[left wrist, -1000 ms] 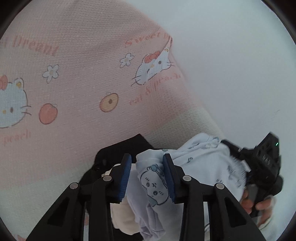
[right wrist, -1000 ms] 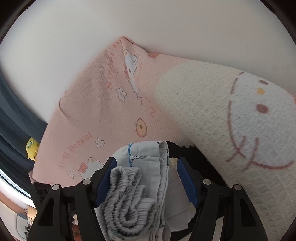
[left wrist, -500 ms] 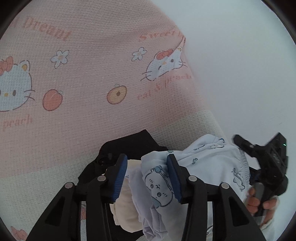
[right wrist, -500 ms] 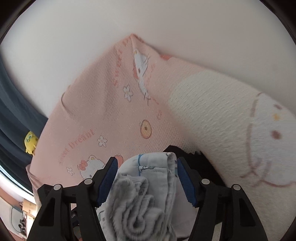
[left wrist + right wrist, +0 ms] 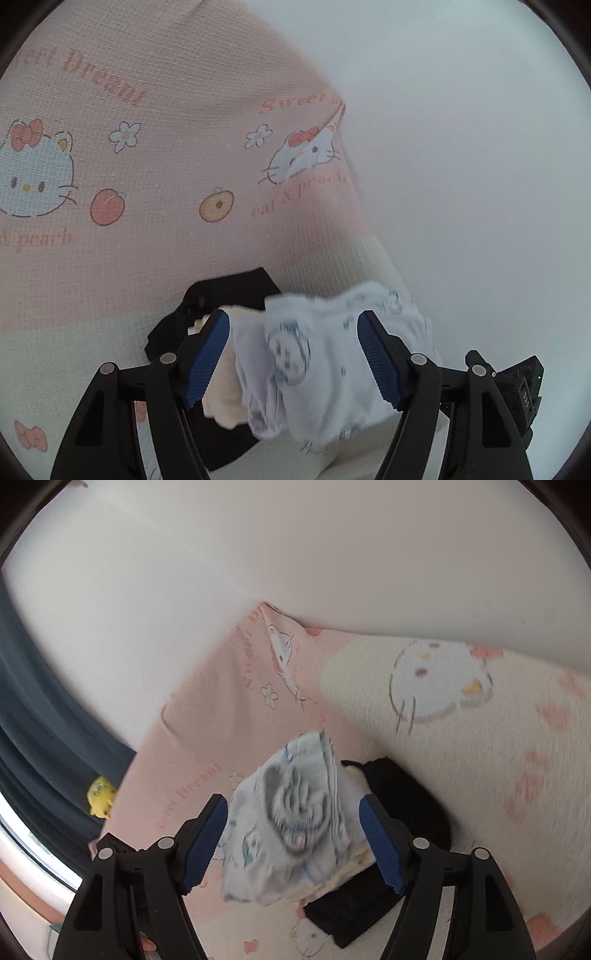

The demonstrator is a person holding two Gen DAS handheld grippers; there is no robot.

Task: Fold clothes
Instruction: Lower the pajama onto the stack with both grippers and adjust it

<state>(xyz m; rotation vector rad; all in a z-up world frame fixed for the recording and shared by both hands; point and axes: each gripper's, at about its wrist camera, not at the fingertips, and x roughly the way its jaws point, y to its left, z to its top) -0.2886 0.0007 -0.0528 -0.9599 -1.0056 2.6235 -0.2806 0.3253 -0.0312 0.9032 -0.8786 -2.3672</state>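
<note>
A crumpled light blue garment (image 5: 317, 369) printed with cartoon figures lies on a black garment (image 5: 229, 291) and a cream one (image 5: 221, 398), all on the pink cat-print bed sheet (image 5: 147, 184). My left gripper (image 5: 292, 317) straddles it with its jaws opening; the blue pads stand clear of the cloth. In the right wrist view the same blue garment (image 5: 288, 823), its gathered waistband up, sits between the jaws of my right gripper (image 5: 291, 799), which are also opening and not pressing on it. The black garment (image 5: 402, 794) lies behind and to the right.
A white wall (image 5: 480, 147) borders the bed on the right. The right gripper's body (image 5: 517, 384) shows low right in the left wrist view. A dark curtain (image 5: 37, 720), a yellow toy (image 5: 99, 792) and a window edge (image 5: 29, 845) lie to the left.
Both grippers' jaws have spread wide and let go of the blue garment, which now rests on the pile. Both views have drawn back from the clothes; the garment looks blurred.
</note>
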